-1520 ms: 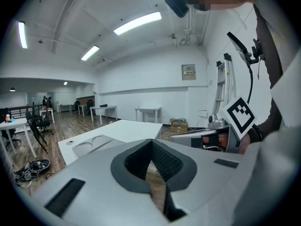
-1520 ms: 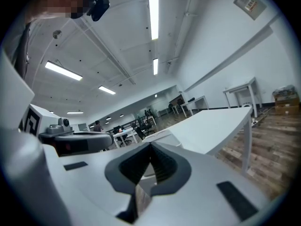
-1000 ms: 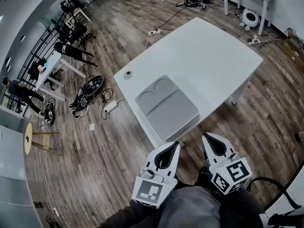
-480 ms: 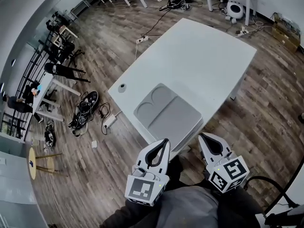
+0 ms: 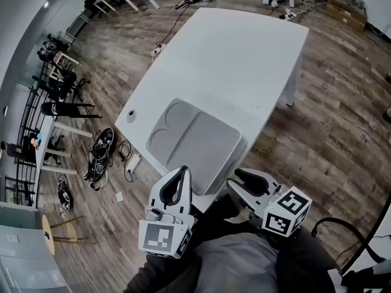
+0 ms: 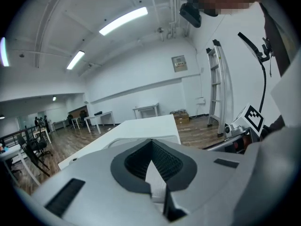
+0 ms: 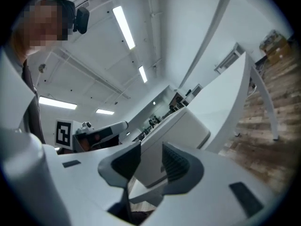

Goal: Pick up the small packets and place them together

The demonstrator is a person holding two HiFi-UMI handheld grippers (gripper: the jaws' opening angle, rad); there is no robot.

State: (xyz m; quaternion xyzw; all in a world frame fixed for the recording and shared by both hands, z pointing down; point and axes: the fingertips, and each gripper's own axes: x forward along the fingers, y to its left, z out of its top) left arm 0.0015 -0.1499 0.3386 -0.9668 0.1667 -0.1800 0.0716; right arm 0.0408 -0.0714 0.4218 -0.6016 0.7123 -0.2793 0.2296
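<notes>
No packets show in any view, so I cannot tell where they lie. What does show is a grey tray point(image 5: 204, 148) at the near edge of the white counter point(image 5: 244, 54). It has two round wells at its far-left end and one large well, and all look bare in the head view.

The left tool point(image 5: 181, 171) is closed, its pad tips meeting with nothing between them. It points to the far side, its tip just at the tray's near-left edge. The right tool point(image 5: 235, 177) stands partly open, its jaws having just been opening, and nothing is between them. Through the gap its own view looks onto the tray's near side. It points far-left toward the tray's near-right corner.

Both tools hang off the counter's near edge, with the tray directly beyond them and about equally near to each. As I judge it, the task has not begun: no packet is held or within reach. The next move depends on finding the packets. If they lie on the counter beyond the tray, either tool must reach over it, and the right one, being parted, seems the readier.
</notes>
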